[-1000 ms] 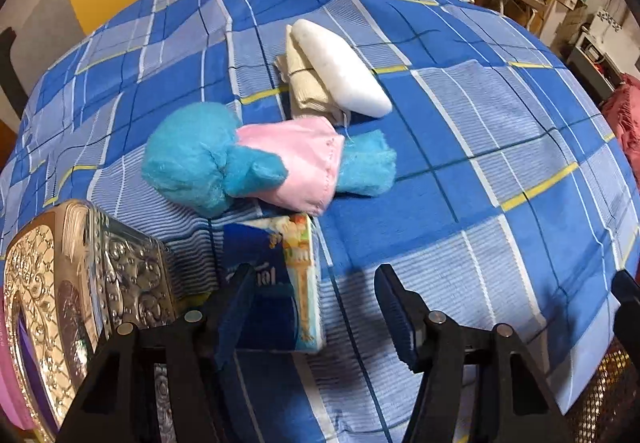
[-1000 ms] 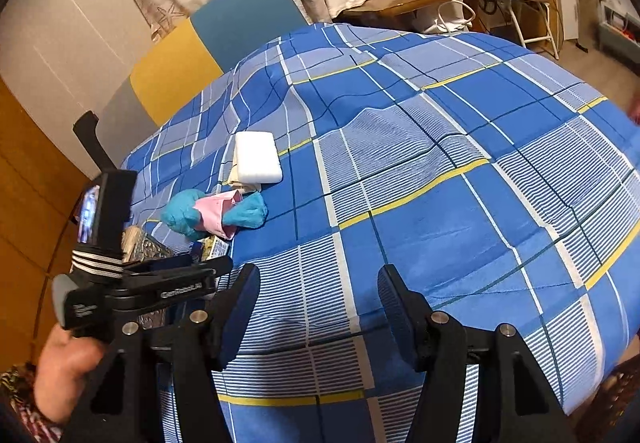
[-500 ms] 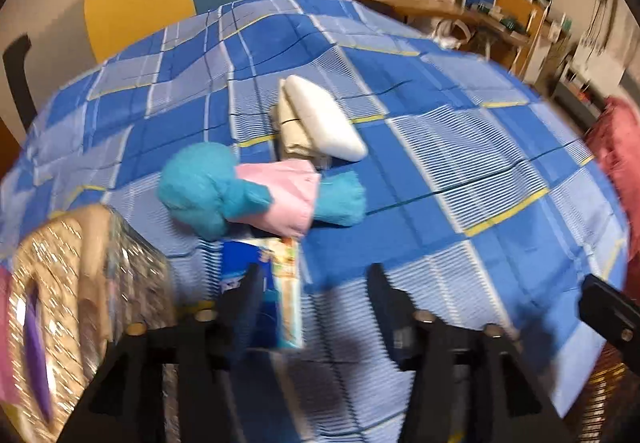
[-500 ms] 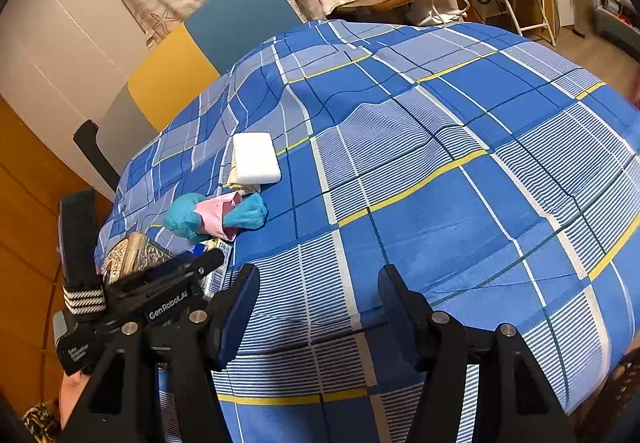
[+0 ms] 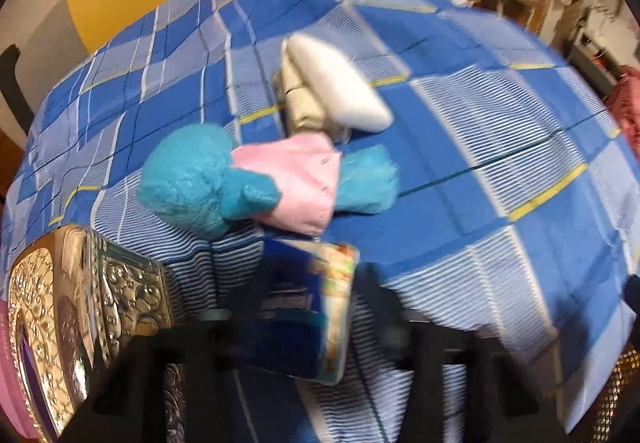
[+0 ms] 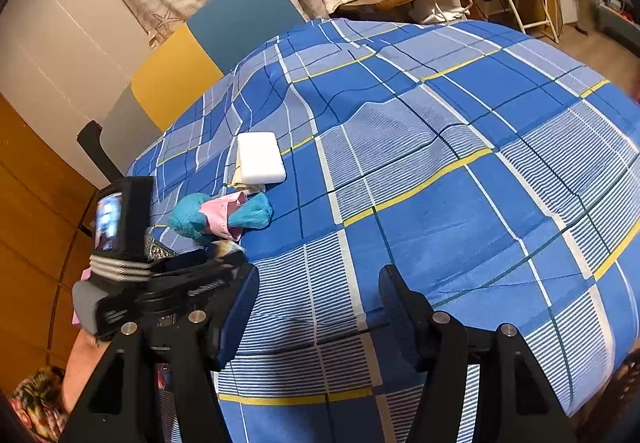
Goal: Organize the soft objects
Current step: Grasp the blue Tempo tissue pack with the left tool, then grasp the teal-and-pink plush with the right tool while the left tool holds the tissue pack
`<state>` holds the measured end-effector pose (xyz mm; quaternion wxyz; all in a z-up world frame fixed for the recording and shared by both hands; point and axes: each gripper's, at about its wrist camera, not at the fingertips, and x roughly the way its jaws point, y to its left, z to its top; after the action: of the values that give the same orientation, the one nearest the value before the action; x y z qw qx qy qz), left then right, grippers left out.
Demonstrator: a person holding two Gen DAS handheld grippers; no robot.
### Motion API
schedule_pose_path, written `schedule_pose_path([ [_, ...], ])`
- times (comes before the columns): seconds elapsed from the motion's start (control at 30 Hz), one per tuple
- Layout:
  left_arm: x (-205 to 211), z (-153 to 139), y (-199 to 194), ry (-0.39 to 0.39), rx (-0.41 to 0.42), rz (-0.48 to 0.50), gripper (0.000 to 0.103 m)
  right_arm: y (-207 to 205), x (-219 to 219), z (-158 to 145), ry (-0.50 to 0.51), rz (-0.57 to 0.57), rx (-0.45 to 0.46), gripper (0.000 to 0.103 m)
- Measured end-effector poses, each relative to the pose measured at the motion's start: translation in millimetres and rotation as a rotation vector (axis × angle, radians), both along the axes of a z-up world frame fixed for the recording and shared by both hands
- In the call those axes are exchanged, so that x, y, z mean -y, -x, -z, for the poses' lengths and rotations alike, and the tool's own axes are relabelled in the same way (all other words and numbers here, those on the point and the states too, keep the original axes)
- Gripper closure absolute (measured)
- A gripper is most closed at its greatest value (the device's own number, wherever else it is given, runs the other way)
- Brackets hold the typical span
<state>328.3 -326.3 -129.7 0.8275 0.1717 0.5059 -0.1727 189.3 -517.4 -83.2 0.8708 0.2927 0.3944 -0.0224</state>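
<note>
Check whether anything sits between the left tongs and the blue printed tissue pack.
Nothing visible does. The blue printed tissue pack already lies between the closing left tongs, with the ornate gold metal box off to one side and the teal plush toy beyond.

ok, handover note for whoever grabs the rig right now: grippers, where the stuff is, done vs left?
Left gripper: jaws closing around the blue tissue pack; grip not confirmed, view blurred.
Right gripper: open, empty, over bare plaid bedspread.
Teal plush in pink cloth lies beyond the pack; white pad sits on beige folded cloth farther back. Ornate gold box at left.
Done: nothing visibly sorted. Left: pack, plush, pad, cloth.
</note>
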Motion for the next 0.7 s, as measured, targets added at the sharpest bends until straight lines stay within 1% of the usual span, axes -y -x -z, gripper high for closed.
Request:
schedule_pose_path([
  [0.13,3,-4,22,0.058,0.019,0.056,0.076,0,4,4,-0.029,0.015,-0.014,0.040],
  [0.2,2,-5,32,0.065,0.048,0.080,0.076,0,5,6,-0.035,0.019,-0.020,0.040],
  [0.23,3,-5,36,0.064,0.051,0.090,0.074,0,5,6,-0.034,0.018,-0.020,0.040],
  [0.27,6,-4,36,0.052,0.054,0.092,0.065,0,4,6,-0.031,0.018,-0.019,0.040],
  [0.3,6,-2,36,0.034,0.063,0.083,0.059,0,4,5,-0.026,0.018,-0.017,0.040],
  [0.33,5,-2,35,0.022,0.065,0.077,0.047,-1,3,5,-0.021,0.014,-0.017,0.040],
  [0.37,4,0,34,0.002,0.057,0.069,0.040,-1,2,5,-0.020,0.009,-0.016,0.040],
  [0.43,4,4,32,-0.009,0.050,0.061,0.039,-2,1,5,-0.018,0.003,-0.018,0.040],
  [0.5,4,6,32,-0.005,0.055,0.074,0.039,-3,0,6,-0.017,-0.003,-0.023,0.040],
  [0.53,3,6,35,0.010,0.055,0.076,0.042,-4,0,7,-0.013,-0.002,-0.025,0.040],
  [0.57,-1,3,39,0.041,0.060,0.065,0.055,-4,1,8,-0.010,0.000,-0.028,0.040],
  [0.63,-5,0,48,0.082,0.063,0.064,0.058,-5,2,9,-0.012,0.004,-0.034,0.040],
  [0.7,-8,-3,60,0.103,0.080,0.067,0.064,-5,2,11,-0.009,0.008,-0.041,0.040],
])
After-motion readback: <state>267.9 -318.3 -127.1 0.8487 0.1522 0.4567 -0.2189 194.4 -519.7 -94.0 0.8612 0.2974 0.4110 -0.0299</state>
